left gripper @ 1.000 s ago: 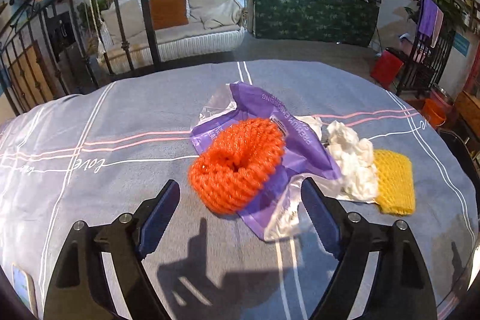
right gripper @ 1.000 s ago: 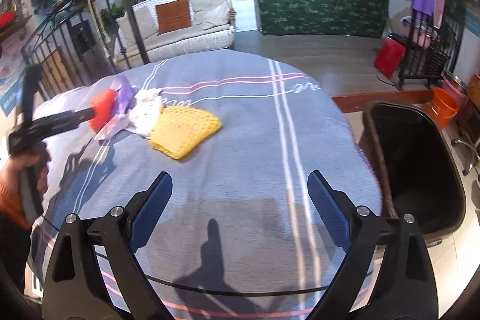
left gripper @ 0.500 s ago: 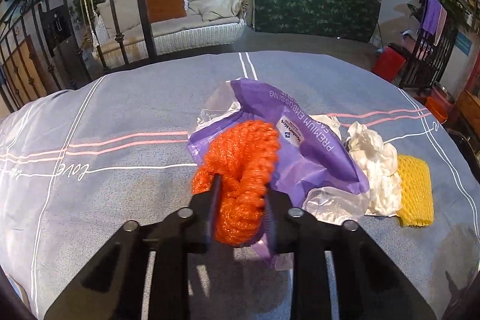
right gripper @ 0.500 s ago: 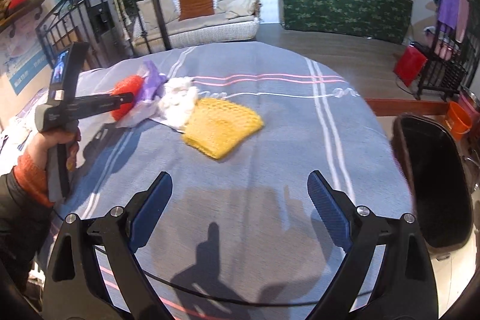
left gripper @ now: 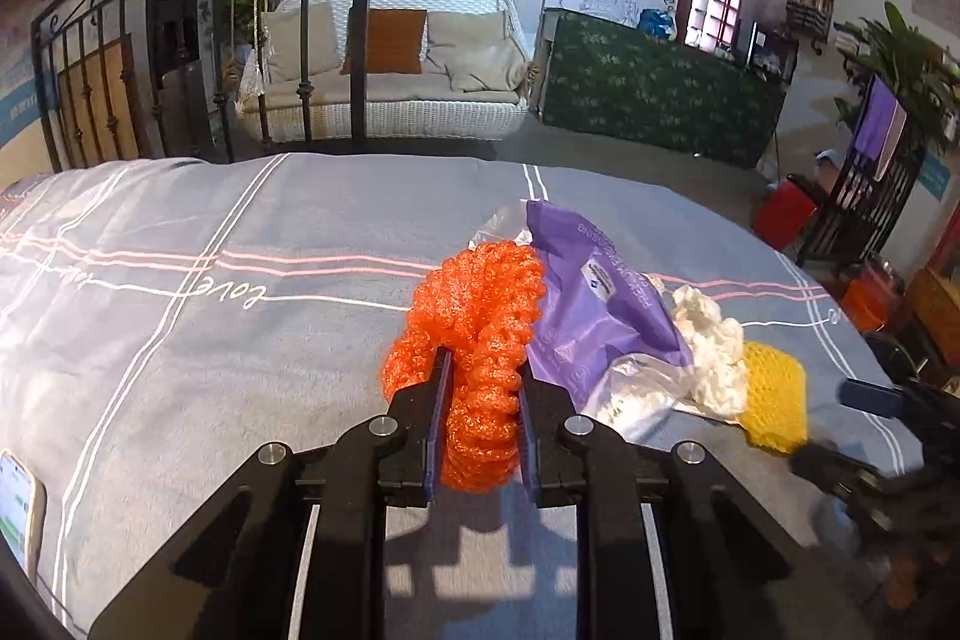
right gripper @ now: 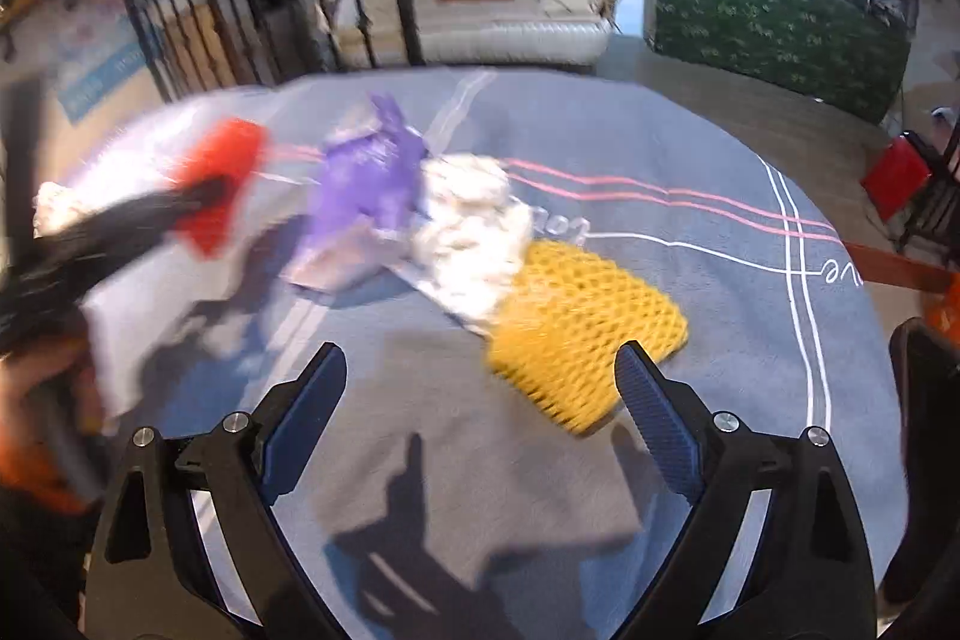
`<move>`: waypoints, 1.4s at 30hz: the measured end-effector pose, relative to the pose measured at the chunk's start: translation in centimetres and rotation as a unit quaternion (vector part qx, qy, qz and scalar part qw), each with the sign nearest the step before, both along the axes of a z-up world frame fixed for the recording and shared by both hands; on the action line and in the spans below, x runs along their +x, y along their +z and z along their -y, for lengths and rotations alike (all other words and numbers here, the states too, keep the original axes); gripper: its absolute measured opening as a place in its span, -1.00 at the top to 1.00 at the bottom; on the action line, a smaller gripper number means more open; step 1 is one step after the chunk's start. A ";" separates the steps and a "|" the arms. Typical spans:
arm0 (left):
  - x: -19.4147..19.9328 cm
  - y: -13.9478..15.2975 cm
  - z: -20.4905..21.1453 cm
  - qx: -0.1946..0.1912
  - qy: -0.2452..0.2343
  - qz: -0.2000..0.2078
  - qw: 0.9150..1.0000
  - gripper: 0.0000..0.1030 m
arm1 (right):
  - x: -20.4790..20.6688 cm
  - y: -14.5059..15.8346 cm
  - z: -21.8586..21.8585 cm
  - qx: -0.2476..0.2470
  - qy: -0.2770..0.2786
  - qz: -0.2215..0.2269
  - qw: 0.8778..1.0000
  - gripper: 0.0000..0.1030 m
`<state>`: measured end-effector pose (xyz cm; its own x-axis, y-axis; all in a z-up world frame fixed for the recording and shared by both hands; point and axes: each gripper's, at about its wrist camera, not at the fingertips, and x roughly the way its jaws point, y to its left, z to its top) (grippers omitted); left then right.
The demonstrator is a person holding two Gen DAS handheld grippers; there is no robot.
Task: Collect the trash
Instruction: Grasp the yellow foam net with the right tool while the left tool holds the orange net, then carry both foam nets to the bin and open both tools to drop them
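Left claw (left gripper: 480,388) jaws closing, pinching, right claw (right gripper: 480,388) apparently spread wide, empty

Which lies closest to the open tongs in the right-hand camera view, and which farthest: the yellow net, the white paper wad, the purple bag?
1. Yellow net, just ahead of the open right tongs, by their right finger.
2. White paper wad, behind it, toward the middle.
3. Purple bag, farthest, back left.

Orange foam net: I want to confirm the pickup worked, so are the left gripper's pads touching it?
Touching. The left wrist view shows the left gripper closing, both pads pressed into the squashed orange foam net.
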<state>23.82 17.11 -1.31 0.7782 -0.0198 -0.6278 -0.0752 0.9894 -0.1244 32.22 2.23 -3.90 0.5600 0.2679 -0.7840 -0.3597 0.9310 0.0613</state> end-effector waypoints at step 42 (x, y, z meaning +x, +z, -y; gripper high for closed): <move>-3.9 -0.6 11.9 -0.030 -0.148 0.013 0.988 0.62 | -8.8 1.1 14.7 0.059 -0.176 0.056 0.981 0.77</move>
<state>19.91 5.18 -1.92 0.7485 -0.2862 -0.5982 0.2207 0.9582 -0.1822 23.37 -12.50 -2.75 0.7144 0.1276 -0.6880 -0.0278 0.9876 0.1542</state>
